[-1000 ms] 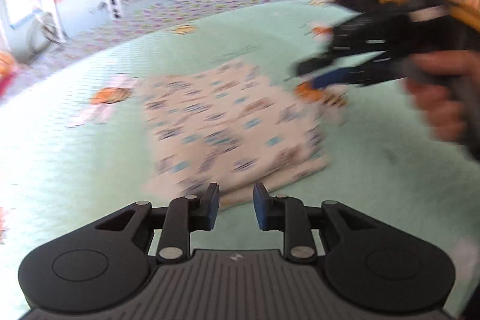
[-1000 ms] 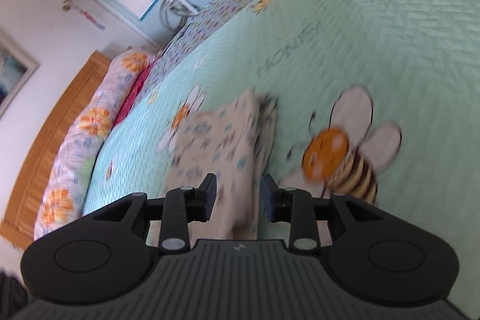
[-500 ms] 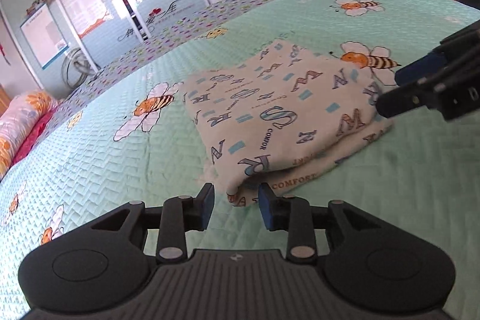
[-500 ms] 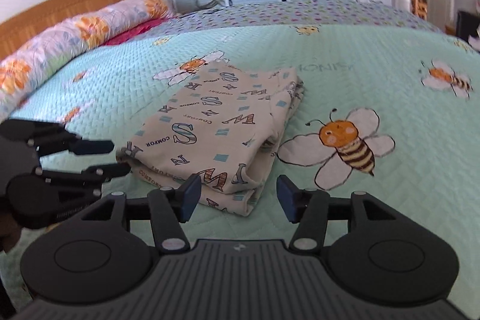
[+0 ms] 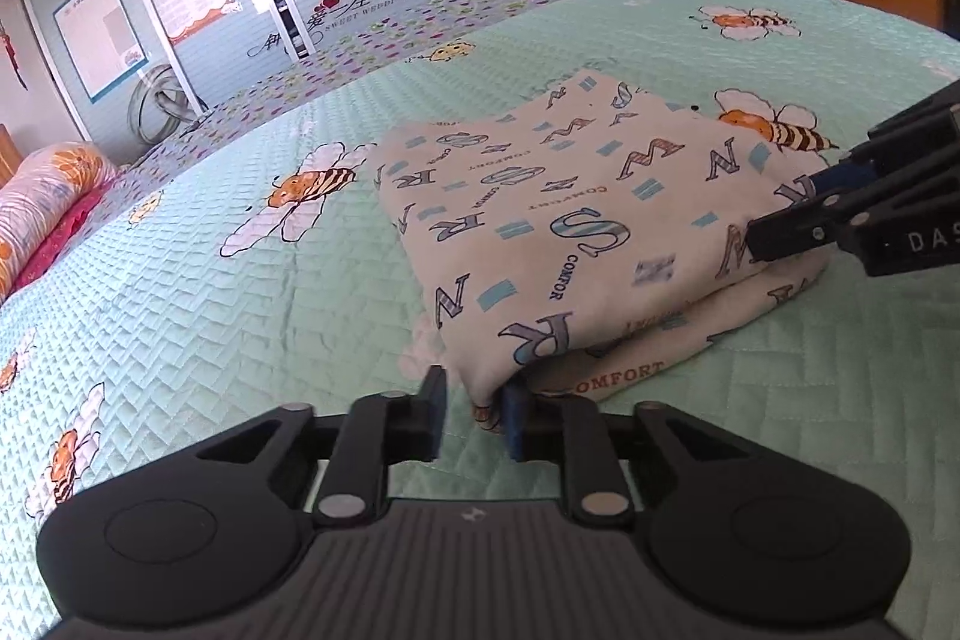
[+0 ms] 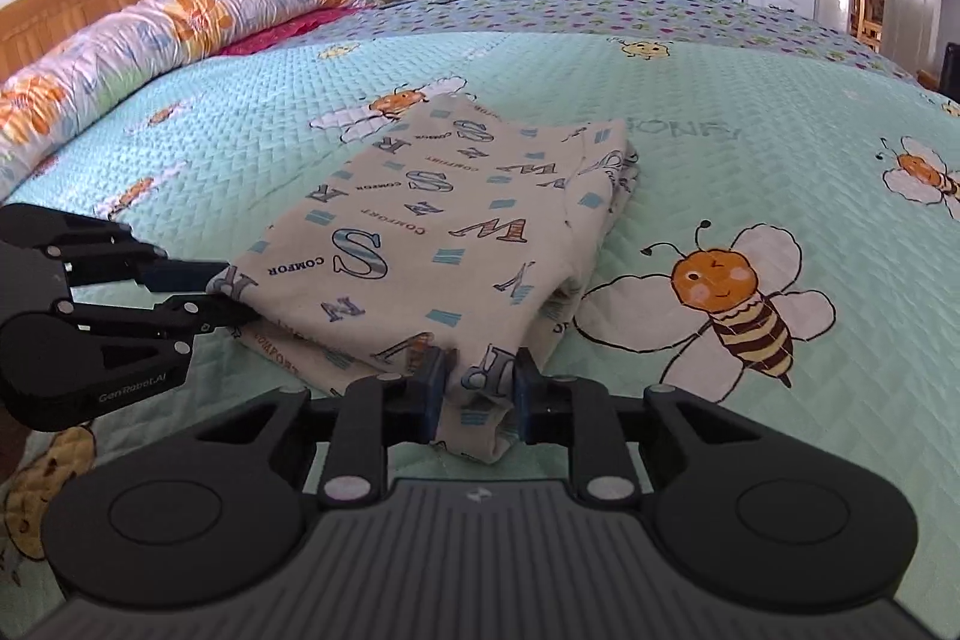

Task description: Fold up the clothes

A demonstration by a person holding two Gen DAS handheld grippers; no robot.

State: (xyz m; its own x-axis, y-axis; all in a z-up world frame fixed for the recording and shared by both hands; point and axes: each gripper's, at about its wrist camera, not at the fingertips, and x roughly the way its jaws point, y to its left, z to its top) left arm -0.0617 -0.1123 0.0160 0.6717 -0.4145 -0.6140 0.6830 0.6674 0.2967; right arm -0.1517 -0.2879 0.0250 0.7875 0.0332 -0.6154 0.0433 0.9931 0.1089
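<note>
- While both of our hand-held grippers are closing, each has a near corner of the folded letter-print garment between its pads.
- We have the left hand-held gripper narrow at 6 o'clock in its own view, with the cloth corner against its right pad; whether both pads press yet we cannot tell.
- We have the right hand-held gripper narrow too, its pads either side of a bunched corner that fills the gap.
- The garment lies mid-bed on the bee-print bedspread, a stack of several layers, its far end toward 12 o'clock.
- We judge that taking two corners along one edge keeps that edge taut, so it can be carried over for another fold.
- A floral bolster lies at 10 o'clock by the headboard, well apart.
</note>
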